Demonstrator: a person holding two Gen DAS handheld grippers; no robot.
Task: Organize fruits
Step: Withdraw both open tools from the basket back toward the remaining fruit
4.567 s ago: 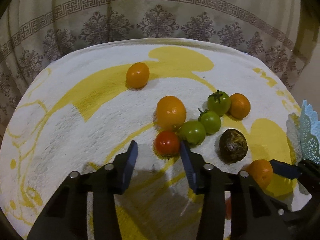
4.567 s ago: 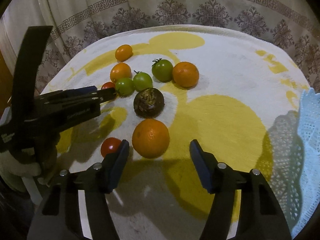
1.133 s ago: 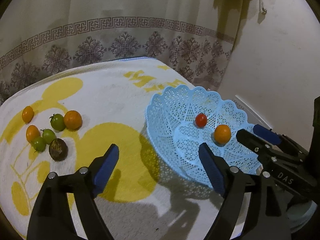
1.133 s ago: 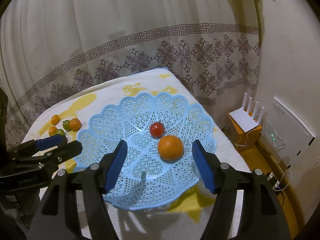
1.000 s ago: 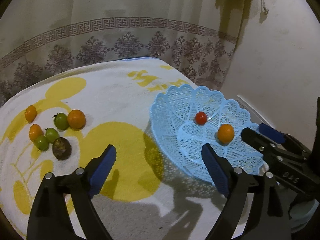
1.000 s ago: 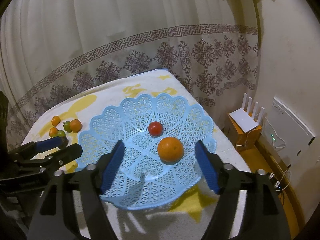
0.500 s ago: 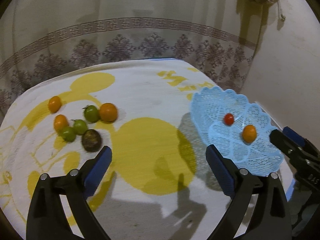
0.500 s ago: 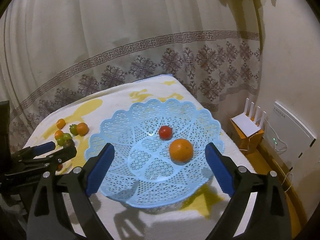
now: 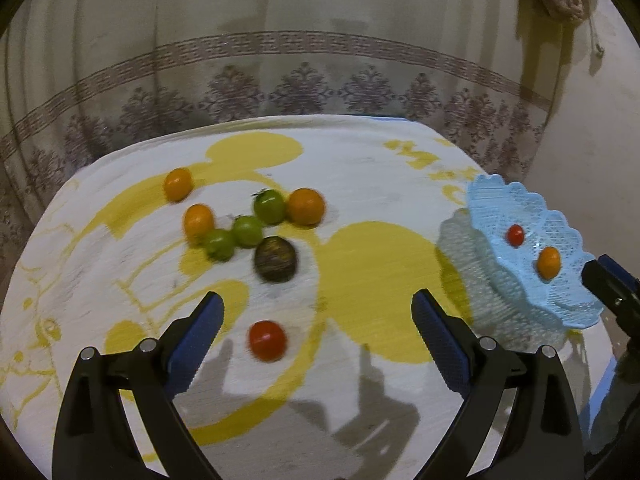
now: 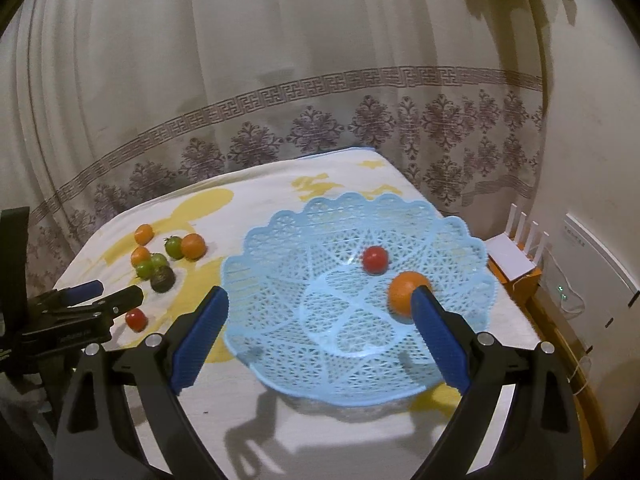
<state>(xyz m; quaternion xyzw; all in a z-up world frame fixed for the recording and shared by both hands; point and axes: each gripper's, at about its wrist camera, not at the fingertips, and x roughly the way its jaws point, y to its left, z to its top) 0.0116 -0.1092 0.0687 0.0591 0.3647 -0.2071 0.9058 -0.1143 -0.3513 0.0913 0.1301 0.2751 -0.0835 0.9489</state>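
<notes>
A light blue lattice basket (image 10: pixel 320 352) sits at the right end of the table and holds a red tomato (image 10: pixel 375 258) and an orange (image 10: pixel 405 290); the basket also shows in the left wrist view (image 9: pixel 496 204). My left gripper (image 9: pixel 316 332) is open and empty above a lone red tomato (image 9: pixel 267 340). Beyond it lie a dark round fruit (image 9: pixel 276 259), three green tomatoes (image 9: pixel 248 231) and three orange fruits (image 9: pixel 306 206). My right gripper (image 10: pixel 320 332) is open and empty above the basket's near side.
The table wears a white cloth with yellow shapes (image 9: pixel 372 264). A patterned curtain (image 10: pixel 280 80) hangs behind it. A white router (image 10: pixel 516 248) and wall boxes stand at the right, beyond the table's edge. The other gripper shows at the right in the left wrist view (image 9: pixel 612 292).
My left gripper has swung left from the basket toward the fruit on the cloth, bringing the lone red tomato into view. My right gripper has drawn back from the basket with wider jaws.
</notes>
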